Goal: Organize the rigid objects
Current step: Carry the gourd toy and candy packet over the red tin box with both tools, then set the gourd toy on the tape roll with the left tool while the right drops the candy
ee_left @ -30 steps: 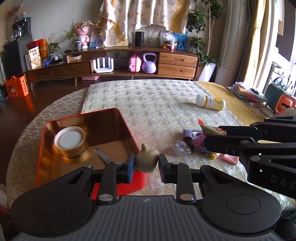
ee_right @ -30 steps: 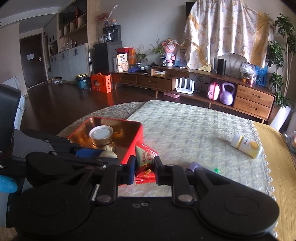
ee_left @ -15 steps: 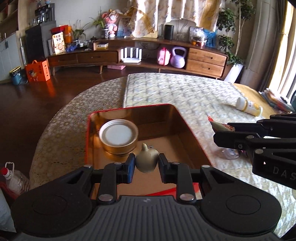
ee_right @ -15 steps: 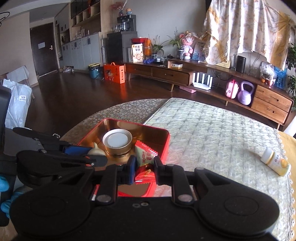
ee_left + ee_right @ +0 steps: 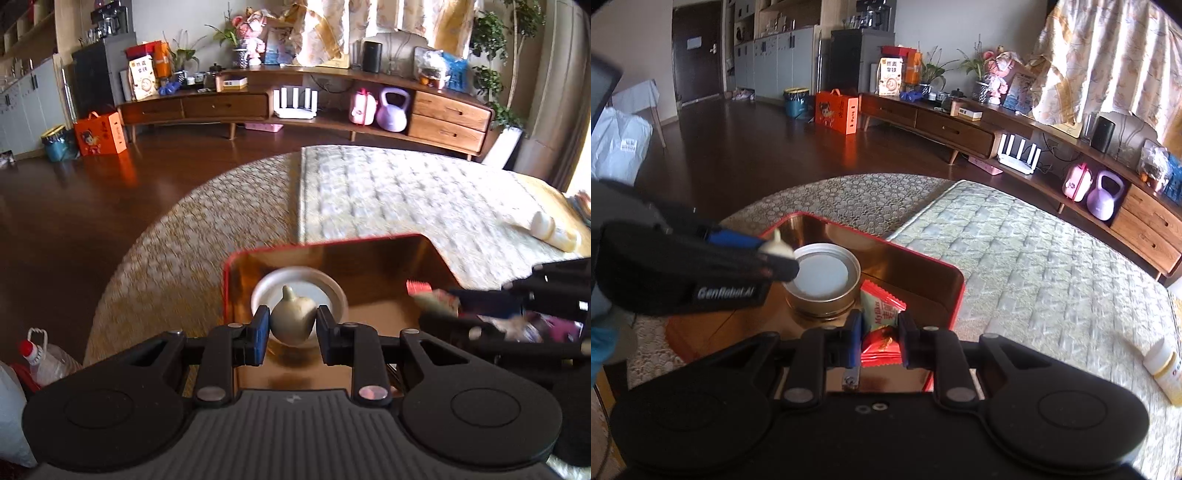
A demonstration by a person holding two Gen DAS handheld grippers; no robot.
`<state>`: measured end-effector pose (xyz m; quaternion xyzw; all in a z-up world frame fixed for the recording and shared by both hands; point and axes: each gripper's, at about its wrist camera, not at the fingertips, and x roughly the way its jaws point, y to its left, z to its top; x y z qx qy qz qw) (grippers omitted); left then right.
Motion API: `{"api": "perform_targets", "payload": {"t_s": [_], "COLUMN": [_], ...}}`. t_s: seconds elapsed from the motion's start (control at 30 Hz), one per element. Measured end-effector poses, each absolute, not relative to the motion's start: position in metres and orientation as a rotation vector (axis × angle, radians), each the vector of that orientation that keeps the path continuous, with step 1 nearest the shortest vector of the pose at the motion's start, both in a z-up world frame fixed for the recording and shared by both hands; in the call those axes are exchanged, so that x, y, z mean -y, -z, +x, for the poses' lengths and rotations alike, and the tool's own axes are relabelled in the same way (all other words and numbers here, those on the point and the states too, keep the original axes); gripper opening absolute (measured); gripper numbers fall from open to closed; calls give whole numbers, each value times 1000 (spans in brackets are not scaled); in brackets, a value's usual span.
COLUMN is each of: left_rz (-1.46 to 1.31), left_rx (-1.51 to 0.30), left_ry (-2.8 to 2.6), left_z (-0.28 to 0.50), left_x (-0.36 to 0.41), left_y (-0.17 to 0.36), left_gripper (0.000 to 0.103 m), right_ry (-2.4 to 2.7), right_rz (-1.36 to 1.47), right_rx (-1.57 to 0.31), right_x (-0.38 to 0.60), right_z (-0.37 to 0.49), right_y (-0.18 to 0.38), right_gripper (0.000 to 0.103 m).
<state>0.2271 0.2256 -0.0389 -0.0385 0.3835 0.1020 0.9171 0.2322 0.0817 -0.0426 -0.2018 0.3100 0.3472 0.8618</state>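
Over the red tin (image 5: 955, 295) holding a lidded jar (image 5: 822, 282), left tool (image 5: 291, 326) grips a garlic-shaped piece (image 5: 292, 325), right tool (image 5: 881, 338) a snack packet (image 5: 881, 321).

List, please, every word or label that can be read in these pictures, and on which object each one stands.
"GenRobot.AI": on the side of the left gripper, seen in the right wrist view.
"Mylikes", partly creased: on the red snack packet held in the right gripper.
Print on the orange gift box, the cereal box and the white bottle: too small to read.
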Motion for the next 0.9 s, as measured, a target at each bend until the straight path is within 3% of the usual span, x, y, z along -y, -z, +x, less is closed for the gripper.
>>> {"api": "perform_targets", "payload": {"t_s": [0.63,0.9], "left_rz": [-17,-23], "left_rx": [-855,-850], "left_ry": [-229,-235], "left_z": [272,273], "left_x": [-231,-232], "left_y": [64,66], "left_gripper": [27,27], "right_ry": [-726,-722], "right_rz": [-556,-484], "right_rx": [-699,-720], "right_x": [-118,-106], "right_z": [246,244], "right_y": [72,68], "right_gripper": [19,28]}}
